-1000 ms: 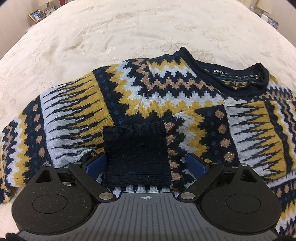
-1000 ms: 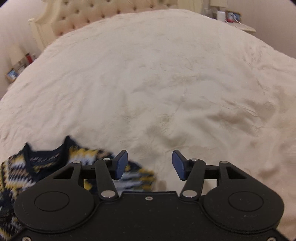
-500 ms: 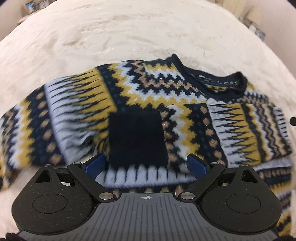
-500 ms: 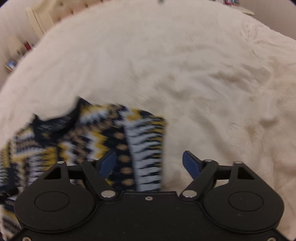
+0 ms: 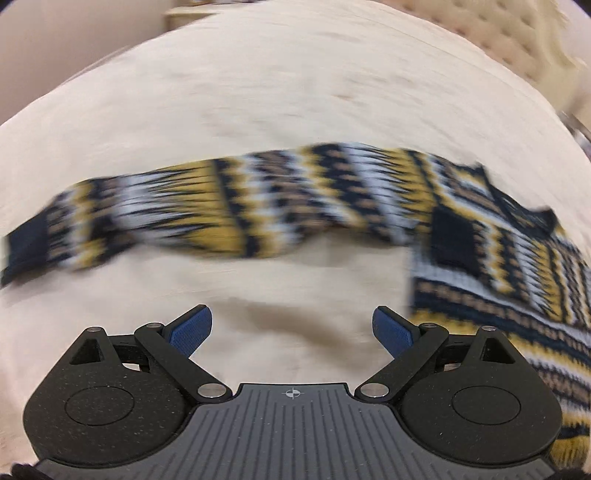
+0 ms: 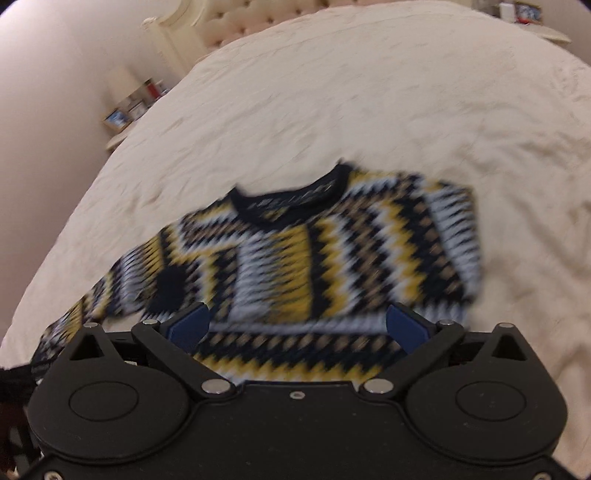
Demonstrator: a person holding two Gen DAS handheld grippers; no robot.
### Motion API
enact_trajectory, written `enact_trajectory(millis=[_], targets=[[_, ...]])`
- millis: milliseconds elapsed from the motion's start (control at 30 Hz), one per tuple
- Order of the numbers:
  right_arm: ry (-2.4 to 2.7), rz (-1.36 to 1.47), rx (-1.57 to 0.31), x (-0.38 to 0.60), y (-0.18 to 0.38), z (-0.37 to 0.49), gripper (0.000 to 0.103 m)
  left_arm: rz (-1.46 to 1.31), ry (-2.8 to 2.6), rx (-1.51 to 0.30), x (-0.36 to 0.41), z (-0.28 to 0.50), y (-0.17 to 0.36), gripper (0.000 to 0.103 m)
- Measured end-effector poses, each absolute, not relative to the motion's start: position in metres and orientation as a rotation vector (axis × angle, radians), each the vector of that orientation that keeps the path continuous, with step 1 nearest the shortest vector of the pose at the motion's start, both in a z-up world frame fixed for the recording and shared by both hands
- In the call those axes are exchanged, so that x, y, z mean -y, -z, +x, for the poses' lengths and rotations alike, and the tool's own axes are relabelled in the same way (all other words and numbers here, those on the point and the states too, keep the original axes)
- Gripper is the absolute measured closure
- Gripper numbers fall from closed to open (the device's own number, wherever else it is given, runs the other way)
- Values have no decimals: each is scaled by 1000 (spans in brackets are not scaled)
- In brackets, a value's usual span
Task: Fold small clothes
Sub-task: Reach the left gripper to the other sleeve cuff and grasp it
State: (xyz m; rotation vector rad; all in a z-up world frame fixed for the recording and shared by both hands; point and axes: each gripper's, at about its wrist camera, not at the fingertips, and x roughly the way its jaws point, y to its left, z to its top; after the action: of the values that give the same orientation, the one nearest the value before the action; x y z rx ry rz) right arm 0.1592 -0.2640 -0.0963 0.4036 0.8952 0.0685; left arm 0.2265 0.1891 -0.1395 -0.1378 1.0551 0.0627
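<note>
A navy, yellow and white patterned sweater [image 6: 314, 266] lies flat on the cream bedspread [image 6: 369, 110]. One sleeve is folded across the chest, its dark cuff [image 6: 170, 291] on the body. The other sleeve [image 5: 221, 218] stretches out to the side, seen blurred in the left wrist view, with its dark cuff [image 5: 27, 243] at the far left. My left gripper [image 5: 291, 330] is open and empty over bare bedspread, short of that sleeve. My right gripper [image 6: 297, 326] is open and empty above the sweater's lower body.
A tufted headboard [image 6: 258, 22] stands at the far end of the bed. A bedside table with picture frames [image 6: 125, 114] is at the left. Another bedside table [image 6: 532, 18] sits at the far right. The bedspread [image 5: 295, 92] extends all around the sweater.
My left gripper has swung left off the folded cuff to face the outstretched sleeve. My right gripper has moved from bare bedspread to over the sweater's body. Both views are motion-blurred.
</note>
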Motion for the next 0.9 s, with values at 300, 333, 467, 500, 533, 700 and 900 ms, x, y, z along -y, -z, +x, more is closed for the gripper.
enact_trajectory(millis=[300, 333, 467, 500, 533, 700, 900], targets=[[-99, 397, -922, 224, 94, 142, 1, -300, -277, -1021, -286, 219, 138, 8], [-98, 395, -921, 220, 93, 141, 1, -316, -294, -1017, -293, 219, 140, 8], [-99, 377, -918, 209, 88, 141, 1, -394, -345, -969, -318, 219, 143, 8], [-100, 373, -919, 207, 87, 141, 1, -411, -361, -949, -322, 219, 144, 8], [-101, 369, -920, 205, 87, 142, 1, -424, -373, -935, -327, 220, 144, 8], [-108, 360, -930, 193, 87, 147, 1, -485, -412, -914, -346, 225, 149, 8], [-139, 336, -946, 178, 88, 153, 1, -513, -423, -877, -358, 231, 155, 9]])
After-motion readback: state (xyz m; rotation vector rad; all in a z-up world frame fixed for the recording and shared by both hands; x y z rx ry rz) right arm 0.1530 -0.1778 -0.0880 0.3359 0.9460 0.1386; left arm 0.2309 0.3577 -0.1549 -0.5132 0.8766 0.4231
